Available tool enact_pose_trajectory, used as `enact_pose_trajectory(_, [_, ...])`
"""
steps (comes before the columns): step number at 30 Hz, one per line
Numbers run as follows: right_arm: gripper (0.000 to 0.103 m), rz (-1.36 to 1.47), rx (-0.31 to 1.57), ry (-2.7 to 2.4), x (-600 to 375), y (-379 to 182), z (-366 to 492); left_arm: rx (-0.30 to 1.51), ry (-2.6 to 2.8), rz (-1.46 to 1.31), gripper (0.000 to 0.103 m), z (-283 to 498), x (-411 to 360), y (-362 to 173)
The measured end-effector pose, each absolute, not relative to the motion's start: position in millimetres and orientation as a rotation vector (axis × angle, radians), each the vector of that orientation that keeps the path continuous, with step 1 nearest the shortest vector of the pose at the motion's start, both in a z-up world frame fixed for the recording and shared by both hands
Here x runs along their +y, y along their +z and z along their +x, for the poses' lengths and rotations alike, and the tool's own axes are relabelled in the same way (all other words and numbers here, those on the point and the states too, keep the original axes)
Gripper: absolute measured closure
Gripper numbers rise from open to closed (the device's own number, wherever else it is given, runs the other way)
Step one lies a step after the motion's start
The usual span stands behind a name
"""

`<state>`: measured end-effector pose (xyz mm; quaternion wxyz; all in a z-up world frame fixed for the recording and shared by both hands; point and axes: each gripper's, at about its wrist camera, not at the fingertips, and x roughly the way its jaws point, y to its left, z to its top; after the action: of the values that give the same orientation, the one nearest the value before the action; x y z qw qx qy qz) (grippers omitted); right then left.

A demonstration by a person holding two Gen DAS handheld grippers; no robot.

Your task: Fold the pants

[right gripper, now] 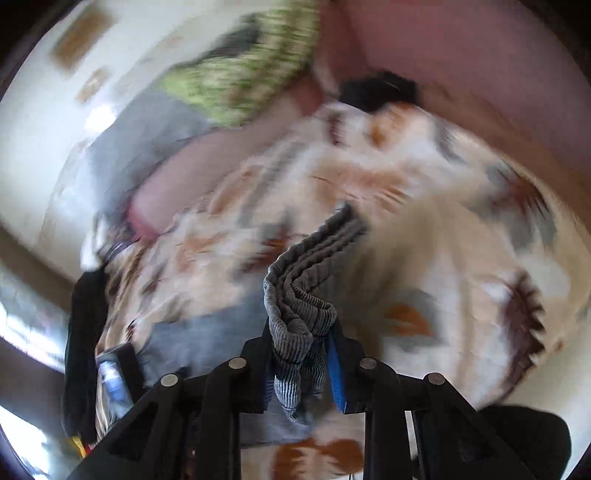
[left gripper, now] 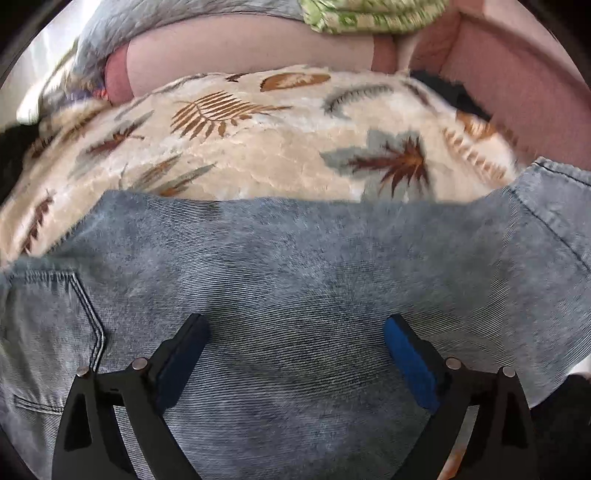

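In the left wrist view, the left gripper (left gripper: 295, 354) is seen with its jaws spread wide, directly above the pants (left gripper: 295, 277), with nothing clamped between the blue pads (left gripper: 410, 365). The pants, of light blue denim, are spread flat across the lower half of the view on a cream blanket (left gripper: 258, 147) printed with brown and grey leaves; a stitched pocket (left gripper: 55, 332) is visible at the left. A pink sofa back (left gripper: 240, 62) and a green patterned cushion (left gripper: 369, 14) are seen beyond the blanket. In the right wrist view, which is heavily blurred, the right gripper (right gripper: 301, 354) is seen pinching a bunched edge of the pants (right gripper: 299, 295) between its nearly closed jaws, the fabric raised clear of the blanket (right gripper: 461, 258). The green cushion (right gripper: 251, 70) is seen at upper centre.
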<state>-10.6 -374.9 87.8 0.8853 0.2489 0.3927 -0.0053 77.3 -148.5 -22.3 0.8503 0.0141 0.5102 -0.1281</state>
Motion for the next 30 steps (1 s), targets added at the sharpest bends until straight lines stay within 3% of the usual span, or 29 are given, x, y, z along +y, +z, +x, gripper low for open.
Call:
enact_pose_trajectory(6, [0.078, 0.280, 0.796, 0.261, -237, 105, -5, 0.896, -0.101, -0.237, 0.008, 53, -34, 30])
enact_pose_trajectory(10, [0.075, 0.174, 0.959, 0.384, -160, 34, 4, 0.814, 0.092, -0.319, 0.008, 32, 55, 52])
enact_pose_trajectory(11, [0.072, 0.150, 1.019, 0.401, -148, 11, 8, 0.812, 0.132, -0.318, 0.008, 26, 72, 55])
enact_pose_trajectory(12, [0.063, 0.144, 1.081, 0.423, -139, -10, 10, 0.814, 0.143, -0.316, 0.008, 23, 81, 55])
enact_pose_trajectory(13, [0.060, 0.142, 1.041, 0.423, -138, -12, 6, 0.817, 0.141, -0.317, 0.008, 20, 85, 56])
enact_pose_trajectory(14, [0.054, 0.145, 0.996, 0.444, -140, -6, -2, 0.827, 0.127, -0.317, 0.008, 17, 86, 56])
enact_pose_trajectory(15, [0.038, 0.167, 0.996, 0.478, -143, -1, -5, 0.834, 0.106, -0.314, 0.008, 15, 83, 56])
enact_pose_trajectory(16, [0.034, 0.205, 0.995, 0.495, -151, 4, -9, 0.838, 0.089, -0.313, 0.008, 15, 78, 57])
enact_pose_trajectory(21, [0.034, 0.447, 0.954, 0.425, -224, 17, -25, 0.855, -0.121, -0.310, 0.008, 26, 24, 64])
enact_pose_trajectory(25, [0.034, 0.699, 0.936, 0.332, -293, -4, -26, 0.907, -0.245, -0.322, 0.008, 36, -16, 59])
enact_pose_trajectory(27, [0.034, 0.831, 1.025, 0.337, -307, -34, -19, 1.004, -0.279, -0.319, 0.008, 40, -32, 35])
enact_pose_trajectory(30, [0.034, 0.934, 1.017, 0.393, -315, -43, -14, 1.216, -0.254, -0.227, 0.008, 45, -47, -20])
